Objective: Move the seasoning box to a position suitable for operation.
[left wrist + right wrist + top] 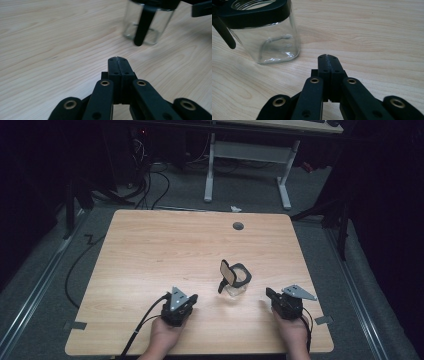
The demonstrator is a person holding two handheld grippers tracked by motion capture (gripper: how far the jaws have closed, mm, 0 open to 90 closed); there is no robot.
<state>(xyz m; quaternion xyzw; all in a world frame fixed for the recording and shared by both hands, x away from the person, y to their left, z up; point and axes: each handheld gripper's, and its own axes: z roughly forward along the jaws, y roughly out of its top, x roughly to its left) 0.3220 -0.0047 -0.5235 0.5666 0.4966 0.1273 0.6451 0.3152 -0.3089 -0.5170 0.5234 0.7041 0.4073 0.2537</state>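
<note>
Both grippers sit at the near edge of the table (150,250), jaws pressed together and holding nothing: left gripper (190,298) by the person's left hand, right gripper (269,293) on the other side. Between them and a bit farther out stands the glass jar (236,281), upright, black rim on top, with its lid (228,271) flipped up and open. My take on doing this well: open one gripper first, steady the jar's glass wall with it, then bring the other to the lid. Glass is slippery, so squeeze low and square. Beyond the jar it's bare wood up to the cable hole (238,226).
</note>
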